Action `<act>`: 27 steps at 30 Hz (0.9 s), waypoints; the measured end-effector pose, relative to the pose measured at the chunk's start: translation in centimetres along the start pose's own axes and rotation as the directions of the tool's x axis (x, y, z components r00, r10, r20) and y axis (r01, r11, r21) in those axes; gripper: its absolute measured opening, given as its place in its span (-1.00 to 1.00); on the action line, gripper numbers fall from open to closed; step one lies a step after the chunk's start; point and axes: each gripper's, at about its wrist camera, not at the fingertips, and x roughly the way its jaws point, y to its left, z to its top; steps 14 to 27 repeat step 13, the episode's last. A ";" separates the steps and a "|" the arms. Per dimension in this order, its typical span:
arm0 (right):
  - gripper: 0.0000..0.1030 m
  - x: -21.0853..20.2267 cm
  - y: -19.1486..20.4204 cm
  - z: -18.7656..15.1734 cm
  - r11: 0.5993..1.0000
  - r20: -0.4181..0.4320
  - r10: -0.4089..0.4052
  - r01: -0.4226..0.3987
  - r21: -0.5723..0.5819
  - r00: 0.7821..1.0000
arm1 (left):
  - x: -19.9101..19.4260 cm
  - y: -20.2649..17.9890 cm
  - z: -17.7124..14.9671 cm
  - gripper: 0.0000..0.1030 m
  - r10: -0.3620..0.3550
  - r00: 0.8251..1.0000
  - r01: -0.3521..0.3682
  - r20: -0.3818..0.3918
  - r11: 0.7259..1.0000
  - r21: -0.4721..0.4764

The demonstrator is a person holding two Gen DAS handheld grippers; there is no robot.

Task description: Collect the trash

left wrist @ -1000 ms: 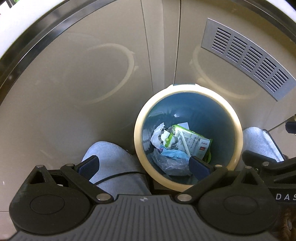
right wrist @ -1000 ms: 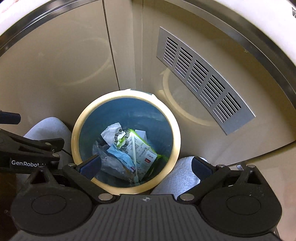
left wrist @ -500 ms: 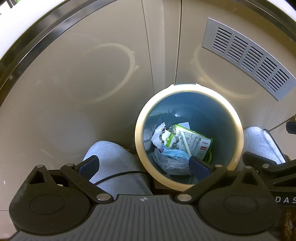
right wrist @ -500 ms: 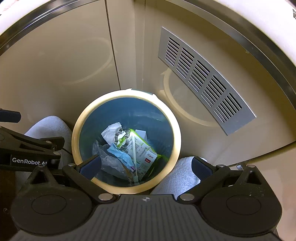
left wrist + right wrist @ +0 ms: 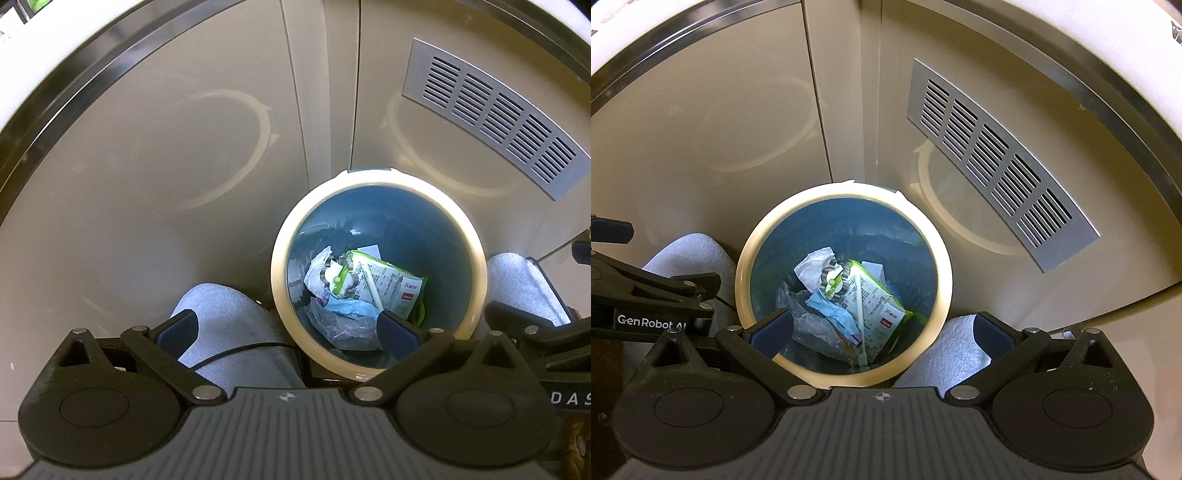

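Cabinet doors (image 5: 184, 166), beige and glossy, fill the background of both views, with a slotted metal vent (image 5: 993, 162) on the right-hand door. Below them stands the round bin (image 5: 476, 258), cream-rimmed and blue-lined, which you look down into from both wrists. It holds the trash: a green-and-white printed packet (image 5: 875, 299) on top, a crumpled white wrapper (image 5: 812, 264) behind it, a clear plastic bag (image 5: 809, 325) and a pale blue scrap (image 5: 831, 312) nearer you. A white stick (image 5: 858, 317) lies across the packet, its long axis running from the bin's middle toward the near rim. Your light-grey trouser legs (image 5: 229, 321) flank the bin. Your left gripper (image 5: 286, 328) has its fingers spread wide and carries nothing; your right gripper (image 5: 882, 328) is likewise spread and empty. Compared with one second ago, both views have shifted only slightly, and the bin's contents lie as before.
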 end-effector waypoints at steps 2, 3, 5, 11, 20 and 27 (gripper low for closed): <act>1.00 -0.1 0.0 0.0 1.000 0.004 0.000 0.000 0.000 1.000 | -0.1 0.0 0.0 0.99 0.001 1.000 -0.001 0.003 1.000 0.002; 1.00 -0.2 0.0 -0.1 1.000 0.006 -0.001 0.001 -0.001 1.000 | -0.2 0.0 0.0 0.99 0.002 1.000 -0.002 0.005 1.000 0.002; 1.00 -0.3 0.0 -0.1 1.000 0.011 -0.001 0.001 -0.004 1.000 | -0.3 0.1 0.0 0.99 0.003 1.000 -0.003 0.008 1.000 0.004; 1.00 -0.7 -0.1 -0.3 1.000 0.025 0.002 -0.001 -0.003 1.000 | -1.0 0.0 -0.2 0.99 0.013 0.999 -0.013 0.031 1.000 0.010; 1.00 -0.9 -0.2 -0.4 1.000 0.031 0.003 -0.003 -0.001 1.000 | -1.3 -0.1 -0.2 0.99 0.016 0.999 -0.016 0.038 1.000 0.012; 1.00 -0.9 -0.2 -0.4 1.000 0.031 0.003 -0.003 -0.001 1.000 | -1.3 -0.1 -0.2 0.99 0.016 0.999 -0.016 0.038 1.000 0.012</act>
